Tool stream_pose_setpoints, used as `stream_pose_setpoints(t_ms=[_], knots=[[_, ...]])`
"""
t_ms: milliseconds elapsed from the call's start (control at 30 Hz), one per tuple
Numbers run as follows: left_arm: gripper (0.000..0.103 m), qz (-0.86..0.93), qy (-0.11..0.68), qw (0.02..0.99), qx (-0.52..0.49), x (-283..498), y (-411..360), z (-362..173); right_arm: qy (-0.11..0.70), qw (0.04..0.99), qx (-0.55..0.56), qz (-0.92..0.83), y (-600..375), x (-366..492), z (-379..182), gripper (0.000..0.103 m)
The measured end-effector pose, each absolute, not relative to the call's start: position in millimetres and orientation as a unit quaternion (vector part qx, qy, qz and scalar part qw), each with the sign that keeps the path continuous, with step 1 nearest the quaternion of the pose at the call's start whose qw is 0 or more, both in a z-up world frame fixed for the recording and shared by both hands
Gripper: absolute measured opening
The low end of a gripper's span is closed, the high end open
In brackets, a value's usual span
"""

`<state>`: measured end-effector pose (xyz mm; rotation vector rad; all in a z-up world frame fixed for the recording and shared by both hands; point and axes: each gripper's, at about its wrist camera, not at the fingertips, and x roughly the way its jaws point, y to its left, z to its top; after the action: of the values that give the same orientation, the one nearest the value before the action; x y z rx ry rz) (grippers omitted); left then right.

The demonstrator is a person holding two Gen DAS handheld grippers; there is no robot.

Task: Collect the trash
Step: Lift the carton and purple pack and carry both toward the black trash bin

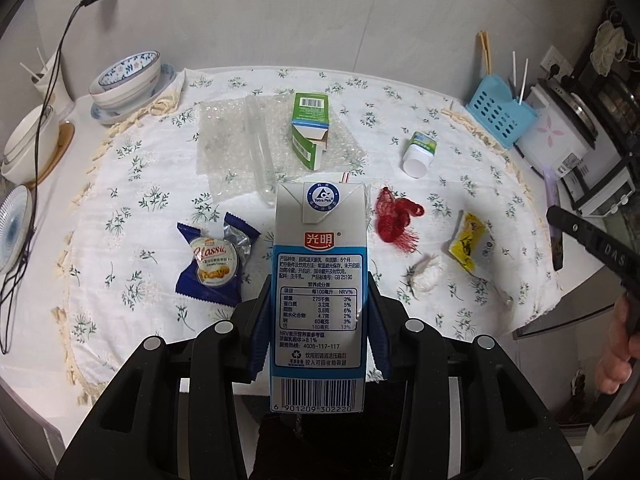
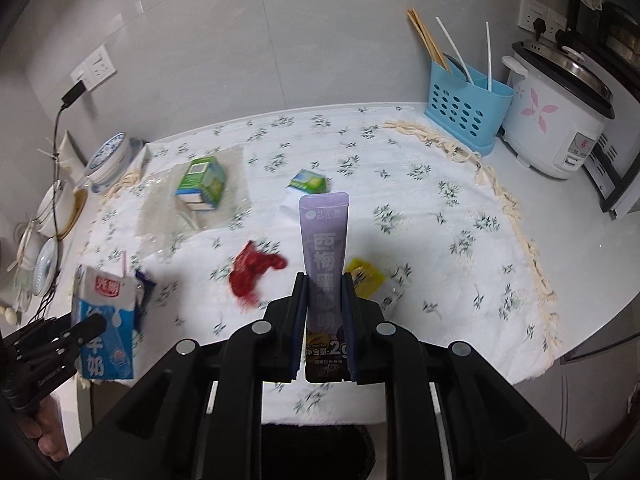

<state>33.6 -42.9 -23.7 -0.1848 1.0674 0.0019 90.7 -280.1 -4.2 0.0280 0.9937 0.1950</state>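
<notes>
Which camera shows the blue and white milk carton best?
The left wrist view: the milk carton fills the centre, clamped in the left gripper, its label sharp. The right wrist view shows it small, tilted and blurred at the left edge.

The cloth's near edge [image 2: 460, 320] and right half lie bare. The middle is crowded: blue snack wrapper [image 1: 212, 258], red net [image 1: 394, 216], yellow packet [image 1: 468, 246] and tissue wad [image 1: 428, 274] sit near together. Behind, a green carton [image 1: 310, 128] stands on bubble wrap [image 1: 224, 148].
</notes>
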Motion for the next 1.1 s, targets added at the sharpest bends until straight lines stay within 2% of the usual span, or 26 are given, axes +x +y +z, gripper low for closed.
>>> stream_pose_setpoints(t_ms=[500,1100], knots=[[0.04,-0.001,0.497,0.862,-0.099,-11.0,-48.9,-21.9,0.483,0.865,-0.011,0.136,-258.9,20.4,-16.9,0.016],[0.04,-0.01,0.519,0.85,-0.096,-55.6,-68.3,-57.9,0.508,0.849,-0.02,0.145,-270.9,-27.0,-48.4,0.016]])
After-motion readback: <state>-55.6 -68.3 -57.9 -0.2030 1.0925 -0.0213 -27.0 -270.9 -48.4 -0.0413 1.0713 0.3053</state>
